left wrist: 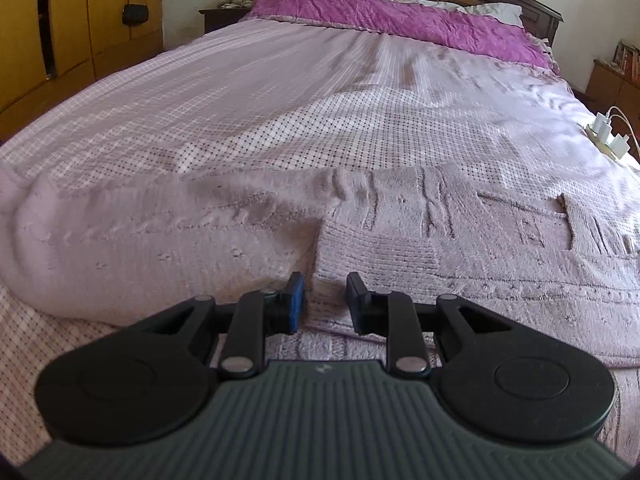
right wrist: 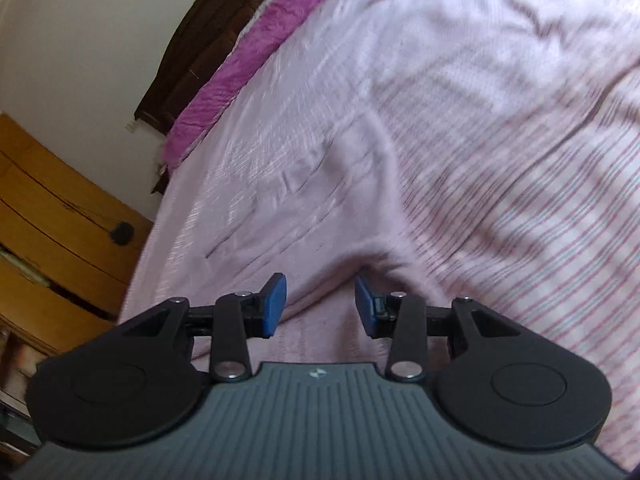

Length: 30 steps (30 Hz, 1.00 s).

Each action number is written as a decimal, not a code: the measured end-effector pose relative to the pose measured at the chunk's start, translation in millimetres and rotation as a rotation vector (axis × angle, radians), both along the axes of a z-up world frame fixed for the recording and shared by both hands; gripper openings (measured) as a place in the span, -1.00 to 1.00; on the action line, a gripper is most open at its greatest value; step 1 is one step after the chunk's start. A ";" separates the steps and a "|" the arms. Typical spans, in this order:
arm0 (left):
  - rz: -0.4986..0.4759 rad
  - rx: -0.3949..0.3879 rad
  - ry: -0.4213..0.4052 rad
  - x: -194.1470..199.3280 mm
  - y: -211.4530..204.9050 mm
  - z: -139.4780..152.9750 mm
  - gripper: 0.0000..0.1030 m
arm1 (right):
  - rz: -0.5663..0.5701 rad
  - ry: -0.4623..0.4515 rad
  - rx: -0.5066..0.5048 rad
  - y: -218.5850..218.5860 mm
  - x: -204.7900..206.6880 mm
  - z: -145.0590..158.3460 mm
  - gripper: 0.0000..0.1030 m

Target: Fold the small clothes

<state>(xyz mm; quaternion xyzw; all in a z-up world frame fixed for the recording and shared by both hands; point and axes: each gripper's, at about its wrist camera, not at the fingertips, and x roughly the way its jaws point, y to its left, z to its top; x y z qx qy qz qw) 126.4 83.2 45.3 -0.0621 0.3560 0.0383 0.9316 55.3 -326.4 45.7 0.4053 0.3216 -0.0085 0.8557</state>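
A pale pink knitted garment point(left wrist: 360, 232) lies spread across the near part of the bed, with a folded-over part point(left wrist: 160, 236) at the left. My left gripper point(left wrist: 326, 292) is open, low over the garment at the edge of that fold, holding nothing. In the right wrist view the same pink garment point(right wrist: 304, 208) lies on the striped bedsheet, blurred by motion. My right gripper point(right wrist: 320, 300) is open just above the garment's near edge, with nothing between its blue pads point(right wrist: 276, 304).
The checked pink bedsheet point(left wrist: 280, 120) covers the bed. A magenta blanket point(left wrist: 400, 20) and pillow lie at the dark wooden headboard. White chargers on a power strip point(left wrist: 608, 136) sit at the bed's right edge. Yellow wardrobes point(left wrist: 48, 32) stand at the left.
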 end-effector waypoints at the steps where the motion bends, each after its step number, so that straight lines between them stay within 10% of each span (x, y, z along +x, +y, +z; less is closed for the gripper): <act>1: -0.001 0.003 0.000 0.0 -1.0 -0.5 -0.50 | -0.015 0.012 -0.002 2.1 4.0 -2.2 -0.10; 7: 0.001 -0.002 -0.007 -2.2 -3.6 -0.9 -0.49 | -0.147 0.013 0.095 1.6 27.5 -22.1 -0.15; 10: 0.000 -0.013 -0.012 -3.5 -3.3 -1.2 -0.49 | -0.212 -0.019 0.073 0.3 25.7 -19.6 -0.83; 21: -0.097 -0.007 -0.024 -6.8 -26.3 -6.4 -0.49 | -0.230 0.024 0.078 -23.2 -0.6 -24.0 -0.78; 30: -0.093 -0.022 -0.030 -1.9 -22.1 -2.6 -0.49 | -0.060 -0.009 -0.213 -9.5 12.6 32.0 -0.34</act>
